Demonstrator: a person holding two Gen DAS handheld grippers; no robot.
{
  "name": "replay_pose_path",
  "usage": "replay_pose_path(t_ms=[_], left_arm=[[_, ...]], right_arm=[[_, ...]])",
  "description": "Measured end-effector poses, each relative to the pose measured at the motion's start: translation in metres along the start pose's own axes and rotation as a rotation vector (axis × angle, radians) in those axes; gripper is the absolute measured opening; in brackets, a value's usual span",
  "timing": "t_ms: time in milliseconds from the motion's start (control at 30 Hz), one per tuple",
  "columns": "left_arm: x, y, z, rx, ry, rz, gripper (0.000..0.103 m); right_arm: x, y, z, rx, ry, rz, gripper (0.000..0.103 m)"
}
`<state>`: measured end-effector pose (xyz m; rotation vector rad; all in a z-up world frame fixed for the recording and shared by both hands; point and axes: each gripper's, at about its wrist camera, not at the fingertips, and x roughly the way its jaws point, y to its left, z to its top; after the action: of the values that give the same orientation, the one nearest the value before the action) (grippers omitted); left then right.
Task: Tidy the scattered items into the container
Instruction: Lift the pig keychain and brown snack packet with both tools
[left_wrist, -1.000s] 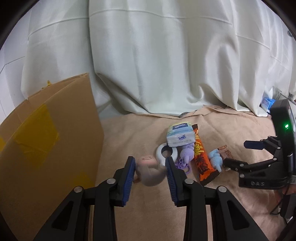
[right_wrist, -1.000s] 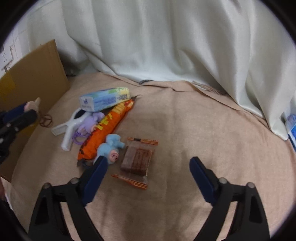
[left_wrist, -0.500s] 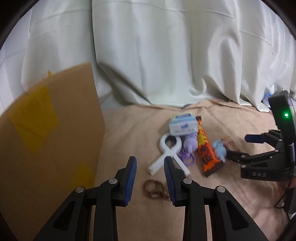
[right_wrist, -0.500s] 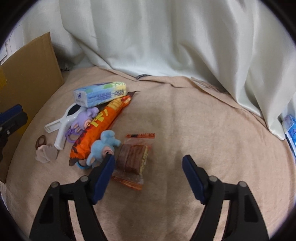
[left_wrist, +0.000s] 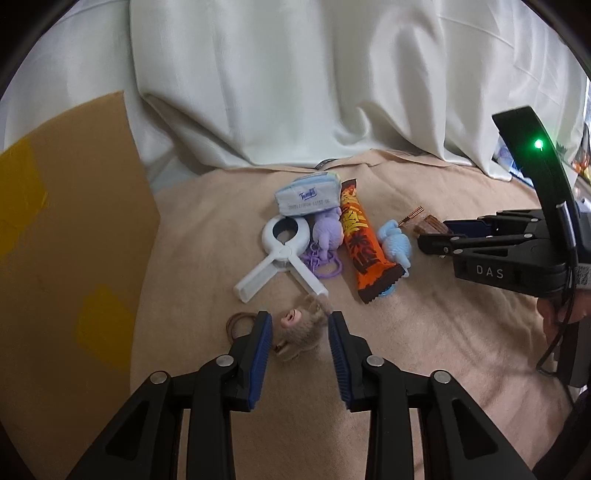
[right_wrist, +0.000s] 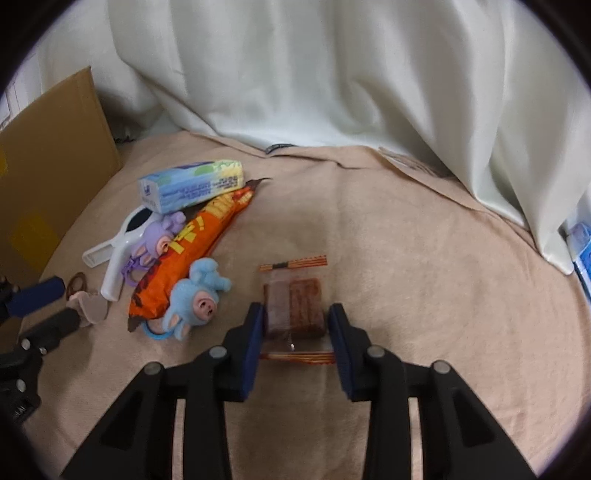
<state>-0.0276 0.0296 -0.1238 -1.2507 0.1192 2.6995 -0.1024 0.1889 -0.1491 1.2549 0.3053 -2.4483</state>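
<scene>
Beige cloth (right_wrist: 424, 258): snack packet (right_wrist: 294, 308) lies between right tongs (right_wrist: 295, 332).

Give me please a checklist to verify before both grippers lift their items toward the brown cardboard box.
1. Beige plush toy sits between the pads of the left gripper: ok.
2. Left pads press firmly on the plush toy: cannot tell.
3. Clear-wrapped brown snack sits between the pads of the right gripper: ok.
4. Right pads are closed on the snack: cannot tell.
5. Brown hair tie lies outside the left jaws, not caught with the toy: ok.
6. Opening of the brown cardboard box is in view: not ok, only its outer wall shows.
</scene>
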Motion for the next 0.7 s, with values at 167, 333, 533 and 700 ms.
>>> replay_pose_path(t_ms=[167,333,533,700], left_arm=[[0.000,0.003,0.002,-0.063,-0.015,-0.046,0.091],[0.011,0.005,0.004,-0.052,0.006,0.040,0.091],[0.023,0.011,-0.001,-0.053,0.037,0.039,0.089],[0.025,0.008,-0.001,-0.017,0.041,0.040,0.036]], right_arm=[[-0.001,0.001,-0.002,-0.007,-0.001,-0.008,0.040],[-0.002,0.001,-0.002,-0.011,-0.002,-0.013,0.041],[-0.002,0.003,-0.003,-0.011,0.000,-0.015,0.043],[-0.002,0.006,-0.003,-0.014,0.000,-0.015,0.045]])
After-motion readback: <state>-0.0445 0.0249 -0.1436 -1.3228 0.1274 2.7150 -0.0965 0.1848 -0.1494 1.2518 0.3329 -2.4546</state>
